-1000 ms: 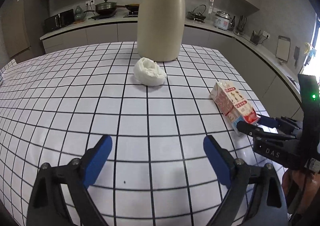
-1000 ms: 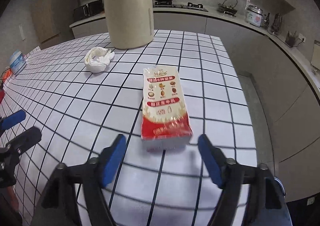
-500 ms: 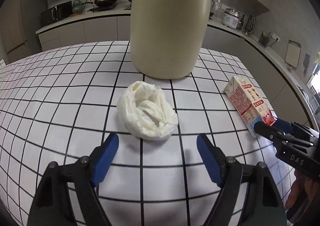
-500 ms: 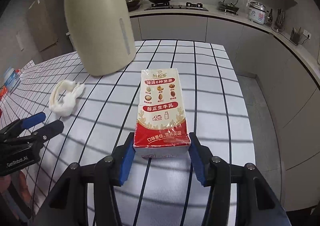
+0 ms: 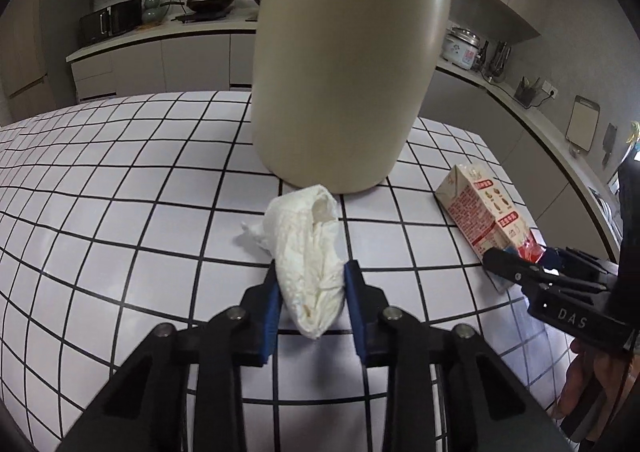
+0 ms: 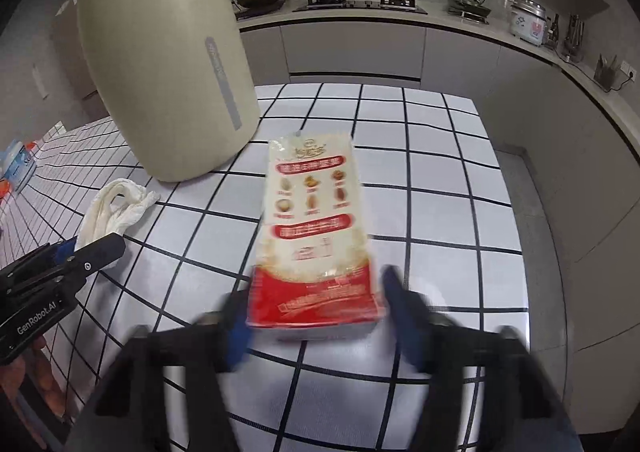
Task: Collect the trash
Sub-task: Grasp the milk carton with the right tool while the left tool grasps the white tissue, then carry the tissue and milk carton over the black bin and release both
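My left gripper (image 5: pixel 310 292) is shut on a crumpled white tissue (image 5: pixel 310 248), squeezed between the blue pads just in front of a tall cream jug (image 5: pixel 352 51). The tissue also shows in the right wrist view (image 6: pixel 114 207). My right gripper (image 6: pixel 316 312) is shut on the red near end of a red-and-white milk carton (image 6: pixel 316 223) that lies flat on the tiled table; this view is blurred. The carton (image 5: pixel 480 211) and right gripper (image 5: pixel 524 264) also show in the left wrist view.
The cream jug (image 6: pixel 168 63) stands on the white tiled table (image 5: pixel 120 211), close behind the tissue and left of the carton. The table's right edge (image 6: pixel 504 187) drops to the floor. A kitchen counter (image 6: pixel 360 11) with pots runs behind.
My left gripper moved forward and closed on the tissue, squeezing it narrow. My right gripper closed on the carton's near end and is moving, as the blur shows.
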The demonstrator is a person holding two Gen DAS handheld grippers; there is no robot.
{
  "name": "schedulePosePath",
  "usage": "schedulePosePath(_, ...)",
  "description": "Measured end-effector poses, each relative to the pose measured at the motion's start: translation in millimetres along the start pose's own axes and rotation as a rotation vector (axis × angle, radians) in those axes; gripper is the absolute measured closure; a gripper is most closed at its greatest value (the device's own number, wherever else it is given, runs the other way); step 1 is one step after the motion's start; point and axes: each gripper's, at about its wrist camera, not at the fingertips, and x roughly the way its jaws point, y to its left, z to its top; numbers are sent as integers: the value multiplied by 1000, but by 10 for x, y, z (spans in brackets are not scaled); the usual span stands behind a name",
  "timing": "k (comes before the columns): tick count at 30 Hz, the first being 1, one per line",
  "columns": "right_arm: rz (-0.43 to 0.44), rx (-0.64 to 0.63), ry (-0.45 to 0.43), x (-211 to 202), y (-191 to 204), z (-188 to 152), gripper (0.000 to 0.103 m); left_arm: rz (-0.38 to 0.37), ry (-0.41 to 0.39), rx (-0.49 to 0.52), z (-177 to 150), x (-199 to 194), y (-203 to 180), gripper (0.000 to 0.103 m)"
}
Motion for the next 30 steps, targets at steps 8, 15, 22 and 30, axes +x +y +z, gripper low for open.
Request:
schedulePosePath(8,22,-27,-52,-277,96,-79,50,-13,-49,6,-56,-275,-17,78)
schedulePosePath(15,17,-19,-70,-567,161,-326,50,-27,-68,14,-243,-567,18,80)
schedulePosePath(22,5,-11,-84,-952,282,-719,50,-46,-68,29,-521,-860,-2,82)
schedulePosePath(30,-15,12,-105,-1472,366,-1255,50,-52,-77,89,-892,-1241,-164,83)
